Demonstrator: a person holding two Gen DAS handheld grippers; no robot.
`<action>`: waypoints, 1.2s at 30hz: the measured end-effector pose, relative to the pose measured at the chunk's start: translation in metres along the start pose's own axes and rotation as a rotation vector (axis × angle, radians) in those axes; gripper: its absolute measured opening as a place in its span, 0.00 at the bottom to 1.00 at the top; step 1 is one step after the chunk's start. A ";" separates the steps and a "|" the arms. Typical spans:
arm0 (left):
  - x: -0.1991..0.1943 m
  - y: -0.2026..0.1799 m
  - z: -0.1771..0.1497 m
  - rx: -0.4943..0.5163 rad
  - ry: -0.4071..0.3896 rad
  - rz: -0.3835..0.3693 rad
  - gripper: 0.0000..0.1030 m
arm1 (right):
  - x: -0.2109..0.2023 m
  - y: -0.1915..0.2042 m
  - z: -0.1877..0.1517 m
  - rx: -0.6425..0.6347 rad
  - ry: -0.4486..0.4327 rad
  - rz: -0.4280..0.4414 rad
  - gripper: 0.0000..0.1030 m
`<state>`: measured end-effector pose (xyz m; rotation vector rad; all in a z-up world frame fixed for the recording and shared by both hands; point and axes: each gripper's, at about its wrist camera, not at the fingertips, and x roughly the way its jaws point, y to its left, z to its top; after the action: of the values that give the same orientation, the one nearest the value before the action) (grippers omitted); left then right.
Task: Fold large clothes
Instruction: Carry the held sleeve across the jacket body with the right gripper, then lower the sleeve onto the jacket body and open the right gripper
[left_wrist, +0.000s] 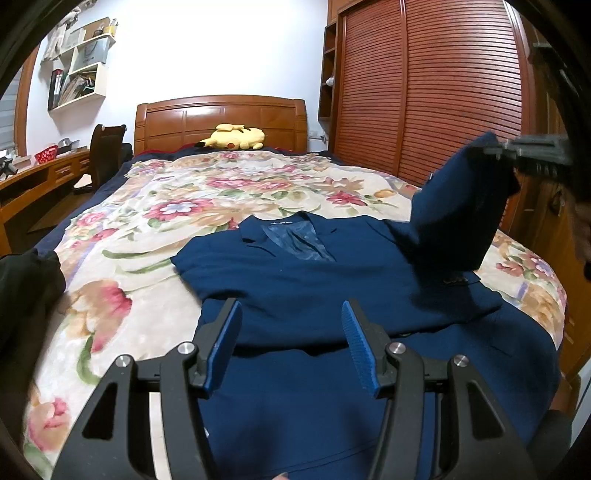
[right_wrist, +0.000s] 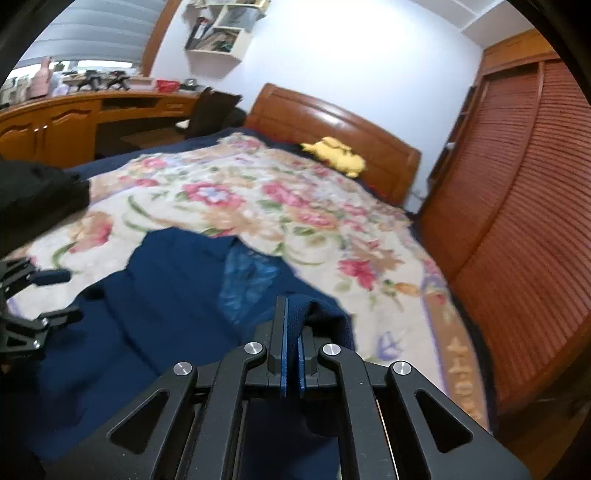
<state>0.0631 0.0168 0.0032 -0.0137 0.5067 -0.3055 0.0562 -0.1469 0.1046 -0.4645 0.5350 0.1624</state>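
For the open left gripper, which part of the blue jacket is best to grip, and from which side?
Probably the jacket's folded left edge, approached from the left with the left gripper: it lies flat and free on the blanket. The right gripper holds the sleeve aloft.

On the wall shelf in the left wrist view, a pale paper bag carries one printed word that seems to read "HONOR", though it is small. The neck label inside the blue jacket is too small to read. Nothing else bears legible writing.
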 end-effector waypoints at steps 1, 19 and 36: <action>0.000 0.000 0.000 0.000 0.001 0.001 0.54 | 0.003 0.005 -0.004 -0.002 0.008 0.012 0.01; 0.007 -0.004 -0.002 0.020 0.018 0.016 0.54 | 0.035 0.069 -0.089 0.144 0.128 0.237 0.01; 0.008 -0.010 -0.004 0.032 0.023 0.012 0.54 | 0.007 0.074 -0.131 0.210 0.240 0.226 0.30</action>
<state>0.0652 0.0053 -0.0038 0.0244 0.5244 -0.3021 -0.0168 -0.1425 -0.0275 -0.2179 0.8319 0.2660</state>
